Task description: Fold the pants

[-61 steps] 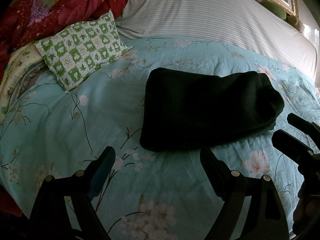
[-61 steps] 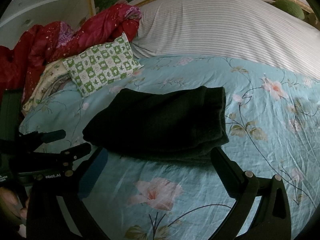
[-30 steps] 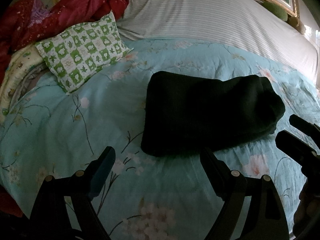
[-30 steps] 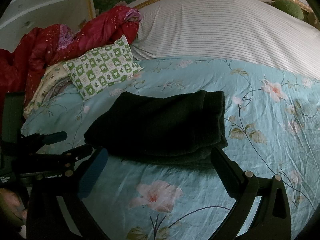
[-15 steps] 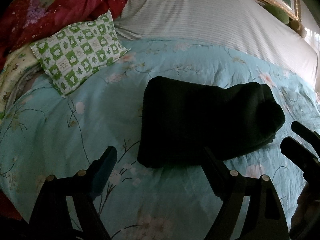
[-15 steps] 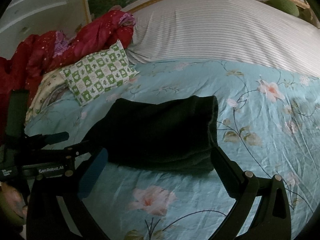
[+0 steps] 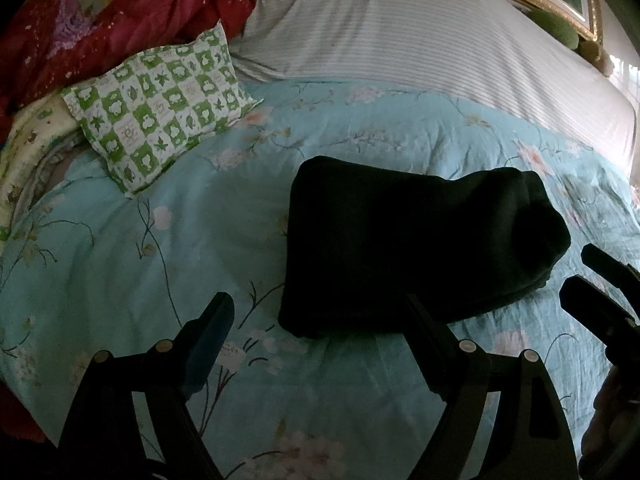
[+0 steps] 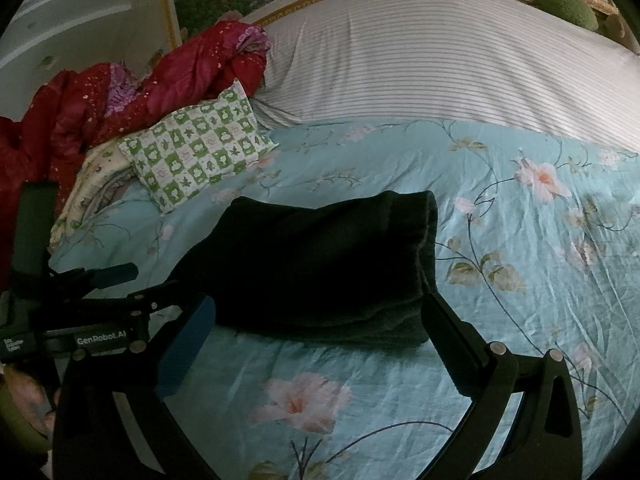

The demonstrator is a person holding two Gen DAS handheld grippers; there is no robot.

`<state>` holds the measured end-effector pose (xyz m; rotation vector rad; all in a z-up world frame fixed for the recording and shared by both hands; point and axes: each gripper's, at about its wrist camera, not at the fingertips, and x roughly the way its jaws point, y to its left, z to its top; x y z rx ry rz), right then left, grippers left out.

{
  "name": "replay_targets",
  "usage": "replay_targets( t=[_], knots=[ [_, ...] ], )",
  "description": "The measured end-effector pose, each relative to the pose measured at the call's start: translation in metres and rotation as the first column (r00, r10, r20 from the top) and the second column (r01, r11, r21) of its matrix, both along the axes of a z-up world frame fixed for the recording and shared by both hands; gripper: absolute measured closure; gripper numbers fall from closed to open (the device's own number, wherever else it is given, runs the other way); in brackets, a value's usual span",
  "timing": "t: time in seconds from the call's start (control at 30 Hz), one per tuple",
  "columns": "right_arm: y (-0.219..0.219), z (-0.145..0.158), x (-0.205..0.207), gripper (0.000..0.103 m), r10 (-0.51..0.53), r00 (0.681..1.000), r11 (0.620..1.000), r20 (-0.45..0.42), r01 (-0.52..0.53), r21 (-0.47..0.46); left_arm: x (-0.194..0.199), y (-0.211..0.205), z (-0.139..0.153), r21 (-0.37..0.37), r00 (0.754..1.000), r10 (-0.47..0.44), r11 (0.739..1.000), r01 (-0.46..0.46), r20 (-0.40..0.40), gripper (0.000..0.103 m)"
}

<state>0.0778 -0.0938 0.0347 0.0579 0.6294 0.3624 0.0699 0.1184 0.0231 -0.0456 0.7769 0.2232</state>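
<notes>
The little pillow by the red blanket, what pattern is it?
Green and white checks on the pillow, clearest in the left wrist view.

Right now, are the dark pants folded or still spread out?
Folded. The dark pants lie as a compact stacked rectangle on the floral bedspread, layered edges visible at one end, with no legs extended.

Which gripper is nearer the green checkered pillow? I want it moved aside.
Left, as far as these views show. The left gripper sits at the folded pants' pillow-side corner; the right gripper is toward the pants' other end, farther from the green checkered pillow.
</notes>
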Motion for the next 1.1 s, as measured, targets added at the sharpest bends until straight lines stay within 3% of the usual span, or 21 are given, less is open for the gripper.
replay_targets(
  t=[1.1],
  knots=[
    [0.003,0.000,0.003,0.001,-0.009,1.000,1.000,-0.024,0.009,0.030,0.015,-0.016,0.006,0.053,1.000,-0.010,0.999,0.010,-0.001,0.018]
  ],
)
